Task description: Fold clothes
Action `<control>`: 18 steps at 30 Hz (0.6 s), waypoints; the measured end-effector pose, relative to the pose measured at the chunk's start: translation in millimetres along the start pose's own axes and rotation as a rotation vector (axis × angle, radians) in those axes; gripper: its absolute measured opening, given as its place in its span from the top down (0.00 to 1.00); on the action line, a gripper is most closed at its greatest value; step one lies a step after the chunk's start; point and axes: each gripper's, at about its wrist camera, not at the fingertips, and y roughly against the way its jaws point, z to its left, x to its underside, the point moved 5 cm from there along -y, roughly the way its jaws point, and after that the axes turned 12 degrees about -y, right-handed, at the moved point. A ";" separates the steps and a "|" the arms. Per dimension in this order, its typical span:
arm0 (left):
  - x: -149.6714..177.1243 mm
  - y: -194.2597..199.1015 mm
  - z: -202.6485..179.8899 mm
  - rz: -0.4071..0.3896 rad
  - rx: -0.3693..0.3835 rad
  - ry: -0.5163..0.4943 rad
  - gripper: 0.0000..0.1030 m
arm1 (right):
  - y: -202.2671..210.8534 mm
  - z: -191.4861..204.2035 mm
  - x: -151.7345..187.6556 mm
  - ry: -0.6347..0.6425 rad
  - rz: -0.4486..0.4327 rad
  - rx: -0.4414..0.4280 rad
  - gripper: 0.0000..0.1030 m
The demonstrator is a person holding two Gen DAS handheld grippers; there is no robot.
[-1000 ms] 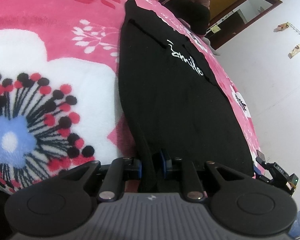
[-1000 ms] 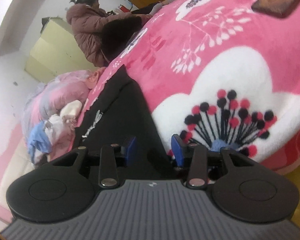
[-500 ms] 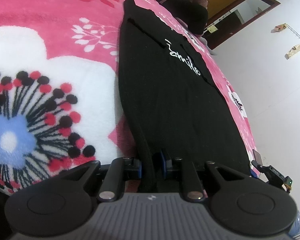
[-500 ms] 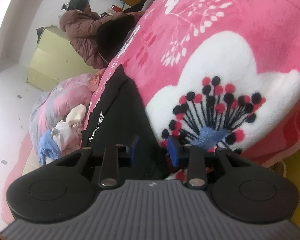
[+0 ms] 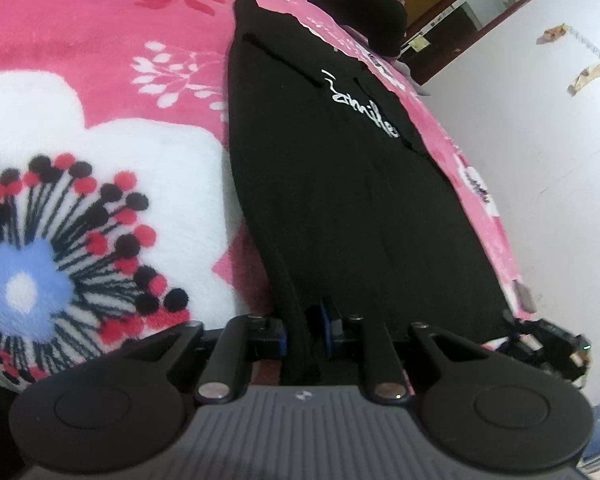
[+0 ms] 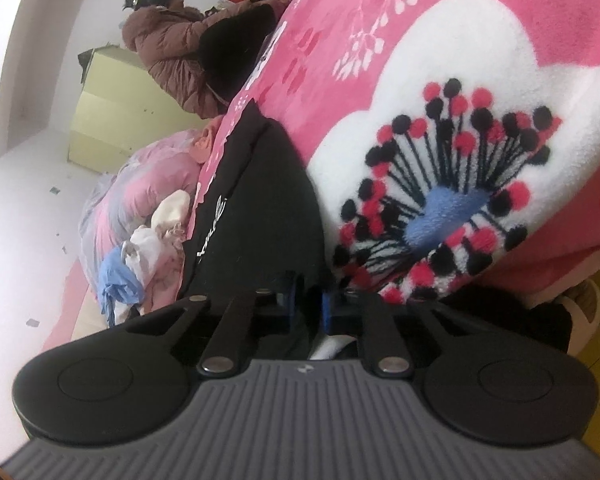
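A black garment [image 5: 340,200] with white lettering [image 5: 360,108] lies flat and long on the bed, running away from me. My left gripper [image 5: 306,334] is at its near hem, left corner; its jaws are closing, and the blue pads pinch the folded cloth edge. In the right wrist view the same garment [image 6: 260,208] stretches off to the left. My right gripper [image 6: 308,308] is at the hem's other corner, jaws closing with black cloth pressed between the pads. That right gripper [image 5: 548,336] also shows at the bed's edge in the left wrist view.
The bed wears a pink fleece blanket [image 5: 100,80] with big white flowers. A pile of clothes [image 6: 140,240] lies at the far end. A person in a brown coat [image 6: 168,48] sits beside the bed near a yellow cabinet [image 6: 100,128]. A white wall [image 5: 540,160] runs along the bed's right side.
The right gripper's pads have come together on the garment's hem, and that view has rolled a little. The left gripper's pads have tightened slightly on the cloth; it has stayed put.
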 end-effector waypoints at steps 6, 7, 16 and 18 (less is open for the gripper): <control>1.0 8.1 -5.3 -0.020 -0.048 -0.017 0.96 | 5.4 8.3 8.0 0.039 -0.050 0.020 0.98; 1.3 10.3 -6.7 -0.023 -0.055 -0.022 0.96 | 6.9 10.6 9.5 0.045 -0.055 0.014 0.98; 1.3 35.4 -15.6 -0.052 -0.036 -0.022 0.97 | 22.8 31.4 18.3 0.094 -0.079 -0.040 0.98; 1.8 39.5 -18.7 -0.059 -0.037 -0.030 0.97 | 25.5 34.1 20.1 0.102 -0.081 -0.048 0.98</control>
